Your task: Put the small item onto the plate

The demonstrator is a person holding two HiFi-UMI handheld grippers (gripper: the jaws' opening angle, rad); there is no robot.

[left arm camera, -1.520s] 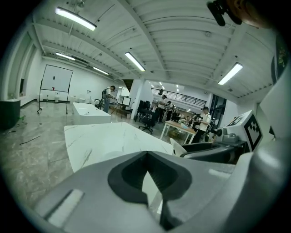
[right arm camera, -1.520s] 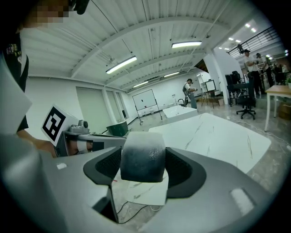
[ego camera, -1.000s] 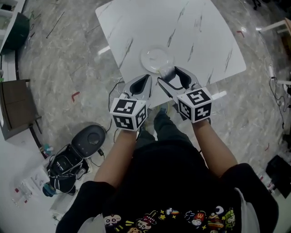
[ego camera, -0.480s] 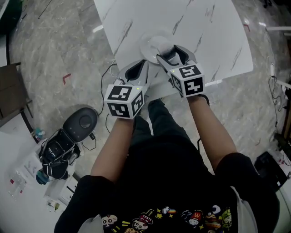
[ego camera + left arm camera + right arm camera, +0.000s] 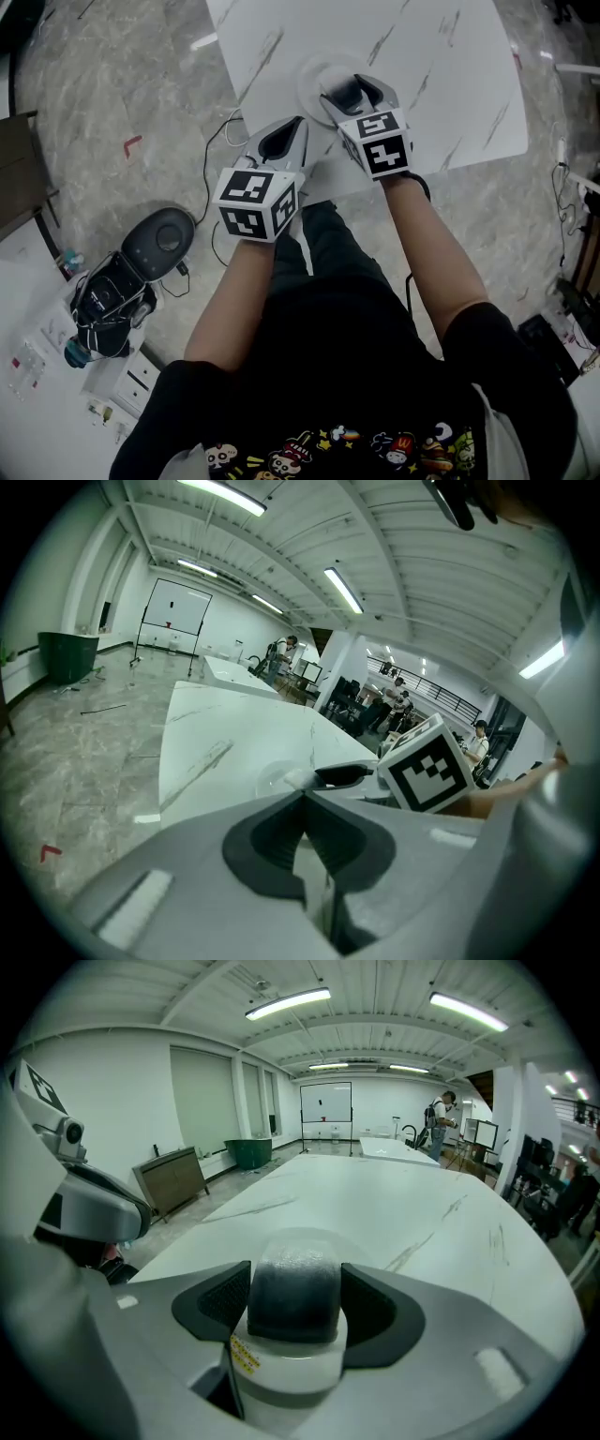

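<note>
Marble-look table (image 5: pixel 441 66) carries a pale plate (image 5: pixel 309 82) near its edge. The right gripper (image 5: pixel 349 86) hangs over that plate, its jaws clamped on the item (image 5: pixel 294 1290), a small piece with a dark top and a white base. The item sits upright between the pads; whether its base touches the plate cannot be told from these views. The left gripper (image 5: pixel 305 808) hangs just beside it at the table's edge, jaws pressed together on nothing. The step in hand looks like the set-down. To do it well, lower straight until the base rests flat near the plate's middle and keep the item level. Then part the jaws gently and lift clear without brushing it, since so small a thing may tip.
</note>
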